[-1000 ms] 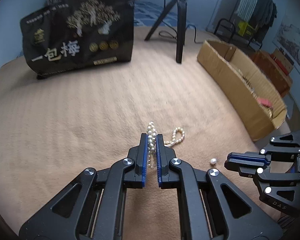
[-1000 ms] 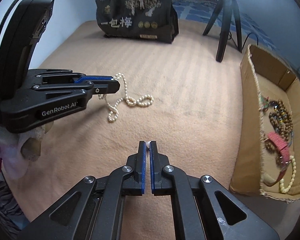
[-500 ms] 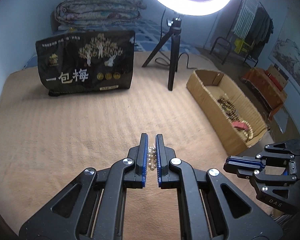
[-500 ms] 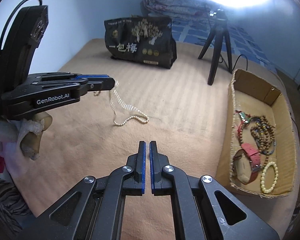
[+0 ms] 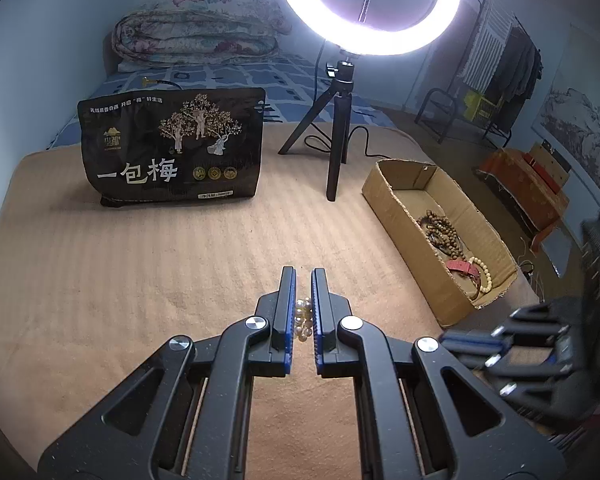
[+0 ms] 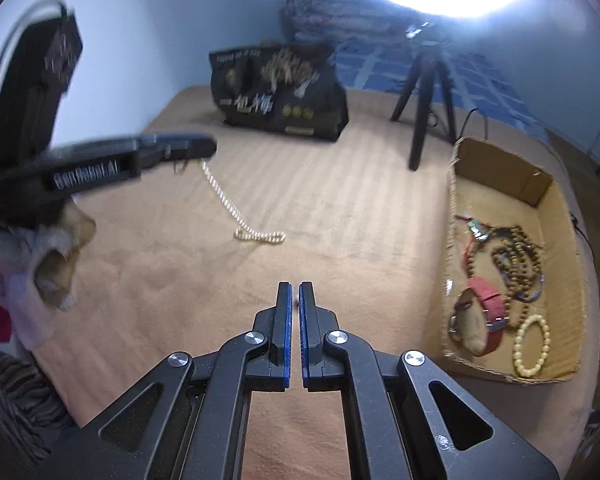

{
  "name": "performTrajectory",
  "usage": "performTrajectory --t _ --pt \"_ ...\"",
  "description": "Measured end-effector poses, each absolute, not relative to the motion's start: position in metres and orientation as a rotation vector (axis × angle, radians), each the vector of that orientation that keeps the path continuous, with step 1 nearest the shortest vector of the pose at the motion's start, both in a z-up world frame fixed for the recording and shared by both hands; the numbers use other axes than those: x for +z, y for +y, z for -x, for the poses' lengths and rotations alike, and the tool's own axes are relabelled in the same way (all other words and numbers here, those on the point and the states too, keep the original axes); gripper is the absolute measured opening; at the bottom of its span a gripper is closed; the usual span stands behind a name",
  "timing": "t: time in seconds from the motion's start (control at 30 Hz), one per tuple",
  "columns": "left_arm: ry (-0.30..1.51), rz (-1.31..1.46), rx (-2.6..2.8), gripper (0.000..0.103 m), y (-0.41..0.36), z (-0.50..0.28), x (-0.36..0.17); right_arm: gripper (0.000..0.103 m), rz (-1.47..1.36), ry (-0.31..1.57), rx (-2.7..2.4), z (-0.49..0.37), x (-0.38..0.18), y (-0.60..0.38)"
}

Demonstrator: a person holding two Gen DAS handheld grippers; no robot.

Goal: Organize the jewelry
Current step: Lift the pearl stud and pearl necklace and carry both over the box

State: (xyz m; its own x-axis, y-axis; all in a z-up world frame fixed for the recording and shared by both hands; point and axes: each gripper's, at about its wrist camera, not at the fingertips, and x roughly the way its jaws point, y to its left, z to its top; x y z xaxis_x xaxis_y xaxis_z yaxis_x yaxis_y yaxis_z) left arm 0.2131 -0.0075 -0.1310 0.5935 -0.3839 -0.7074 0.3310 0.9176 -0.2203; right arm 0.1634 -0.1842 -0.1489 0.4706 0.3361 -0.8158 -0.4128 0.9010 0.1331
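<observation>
your left gripper (image 5: 304, 312) pinches the pearl necklace (image 6: 236, 216) aloft, its tail dragging on the beige blanket (image 6: 340, 208). the cardboard box (image 6: 500, 160) sits well right; swing fast and beads may slip. your right gripper (image 6: 294, 308) is pressed together, empty.

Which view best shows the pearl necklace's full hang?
The right wrist view: the pearl necklace hangs from the left gripper, its lower end lying on the blanket. The left wrist view shows only a few pearls between the closed fingers.
</observation>
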Motion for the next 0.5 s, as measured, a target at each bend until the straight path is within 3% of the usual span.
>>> performTrajectory --t 0.3,0.37,0.43,0.5 --pt "0.852 0.076 -0.405 0.005 0.001 -0.215 -0.14 0.005 0.178 1.125 0.48 -0.185 -0.205 -0.157" --pt "0.854 0.08 -0.401 0.005 0.004 -0.215 -0.141 0.01 0.184 1.125 0.465 -0.19 -0.209 -0.158" --pt "0.856 0.083 -0.399 0.005 0.006 -0.215 -0.143 0.03 0.182 1.123 0.448 -0.194 -0.211 -0.159" --pt "0.856 0.085 -0.396 0.005 0.008 -0.215 -0.143 0.036 0.179 1.116 0.456 -0.194 -0.212 -0.159"
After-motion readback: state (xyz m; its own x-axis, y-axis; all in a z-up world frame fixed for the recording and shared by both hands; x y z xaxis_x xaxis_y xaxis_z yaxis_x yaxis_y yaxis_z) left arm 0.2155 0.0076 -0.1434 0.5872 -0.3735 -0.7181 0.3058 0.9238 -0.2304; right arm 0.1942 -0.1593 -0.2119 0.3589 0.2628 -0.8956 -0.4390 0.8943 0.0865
